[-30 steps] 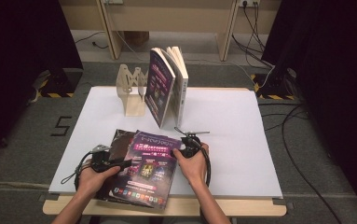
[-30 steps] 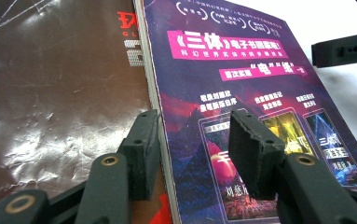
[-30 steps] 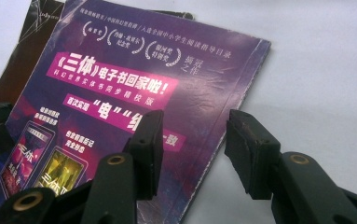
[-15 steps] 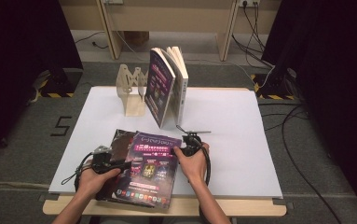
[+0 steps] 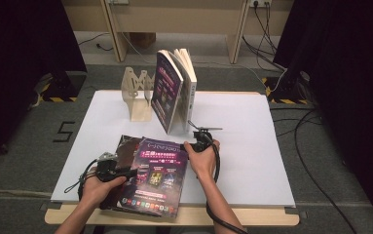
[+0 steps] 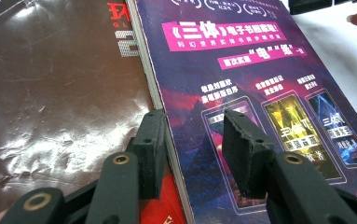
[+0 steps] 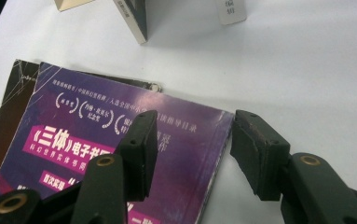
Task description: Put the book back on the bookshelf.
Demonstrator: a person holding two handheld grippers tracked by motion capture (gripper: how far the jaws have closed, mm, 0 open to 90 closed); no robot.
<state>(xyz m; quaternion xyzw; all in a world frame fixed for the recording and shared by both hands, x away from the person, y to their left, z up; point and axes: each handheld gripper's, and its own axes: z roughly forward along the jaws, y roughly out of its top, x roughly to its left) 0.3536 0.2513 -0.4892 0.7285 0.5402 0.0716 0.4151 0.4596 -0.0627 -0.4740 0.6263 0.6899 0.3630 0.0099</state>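
Observation:
A purple-covered book (image 5: 157, 175) lies flat on a dark brown magazine (image 5: 125, 146) near the table's front edge. My left gripper (image 5: 131, 171) sits at the book's left edge. In the left gripper view (image 6: 192, 116) its jaws have just closed a little and straddle that edge, one over the magazine (image 6: 59, 93), one over the purple cover (image 6: 241, 60), neither pressing. My right gripper (image 5: 190, 145) is at the book's far right corner. Its jaws (image 7: 195, 116) have just been opening, with the book's edge (image 7: 213, 154) between them untouched.
Two or three books (image 5: 174, 92) stand upright at the back, leaning against a wooden bookend (image 5: 136, 95). The white table top (image 5: 242, 141) spreads bare to the right. Cables lie on the floor beyond the table.
My right hand has shifted slightly toward the far side at the book's corner, and its jaws stand wider. The left hand and the book have stayed in place.

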